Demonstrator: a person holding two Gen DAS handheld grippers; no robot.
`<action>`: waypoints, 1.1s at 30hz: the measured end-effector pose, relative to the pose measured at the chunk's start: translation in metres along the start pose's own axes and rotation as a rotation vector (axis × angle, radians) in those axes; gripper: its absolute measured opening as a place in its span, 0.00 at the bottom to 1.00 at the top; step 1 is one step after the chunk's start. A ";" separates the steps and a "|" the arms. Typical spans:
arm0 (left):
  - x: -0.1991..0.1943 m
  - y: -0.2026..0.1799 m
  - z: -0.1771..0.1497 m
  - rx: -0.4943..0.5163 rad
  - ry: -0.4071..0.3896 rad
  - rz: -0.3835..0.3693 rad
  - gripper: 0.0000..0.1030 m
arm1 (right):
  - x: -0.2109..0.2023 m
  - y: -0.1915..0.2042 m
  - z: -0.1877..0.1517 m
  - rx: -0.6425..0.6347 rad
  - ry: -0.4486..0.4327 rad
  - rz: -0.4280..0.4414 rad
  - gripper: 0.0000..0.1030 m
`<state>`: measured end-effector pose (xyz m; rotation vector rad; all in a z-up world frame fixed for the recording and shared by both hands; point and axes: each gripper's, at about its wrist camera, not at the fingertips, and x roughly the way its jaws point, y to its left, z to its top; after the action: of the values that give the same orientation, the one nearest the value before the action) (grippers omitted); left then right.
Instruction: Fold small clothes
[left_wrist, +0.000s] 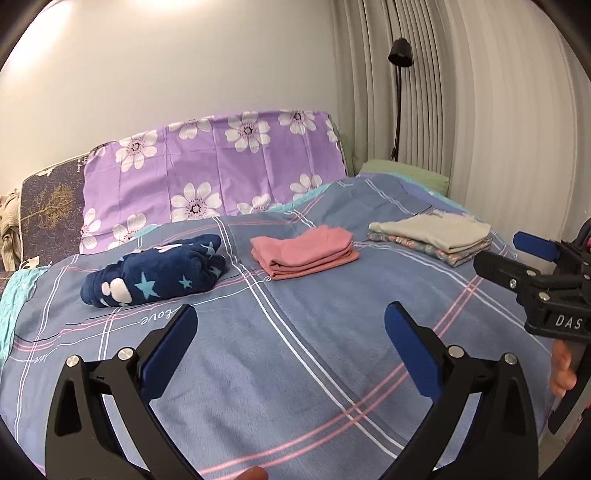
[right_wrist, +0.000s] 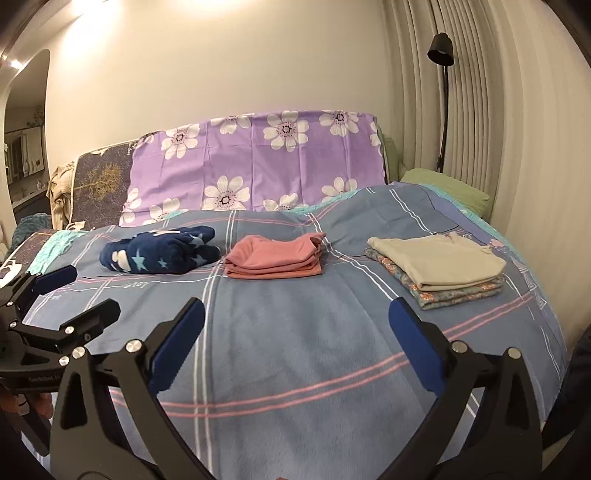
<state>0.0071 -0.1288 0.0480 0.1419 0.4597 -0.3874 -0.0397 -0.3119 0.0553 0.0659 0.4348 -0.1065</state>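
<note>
Plaid blue bedding covers the bed (right_wrist: 295, 369), kept bare at the near side as working space. Folded clothes are ranged along the far side: beige-topped stack (right_wrist: 439, 269) right, pink garment (right_wrist: 275, 260) centre, navy starred piece (right_wrist: 162, 254) left. Left claw (left_wrist: 290, 345) and right claw (right_wrist: 297, 339) are spread wide, pinching nothing.

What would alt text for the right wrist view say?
Three folded piles lie in a row on a blue plaid bedspread: a navy star-patterned fleece, a pink folded garment, and a beige top on floral fabric. An open, empty right hand-held gripper frames the foreground.
</note>
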 end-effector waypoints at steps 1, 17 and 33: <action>-0.003 -0.001 0.000 0.001 -0.005 0.003 0.99 | -0.003 0.000 0.000 0.001 -0.003 0.001 0.98; -0.056 -0.029 -0.005 0.027 -0.029 0.028 0.99 | -0.043 -0.002 -0.011 0.017 0.003 0.013 0.98; -0.051 -0.027 -0.014 -0.029 0.003 0.076 0.99 | -0.029 -0.006 -0.016 0.024 0.041 0.008 0.98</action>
<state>-0.0509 -0.1335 0.0575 0.1313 0.4611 -0.3056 -0.0729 -0.3140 0.0530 0.0936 0.4743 -0.1029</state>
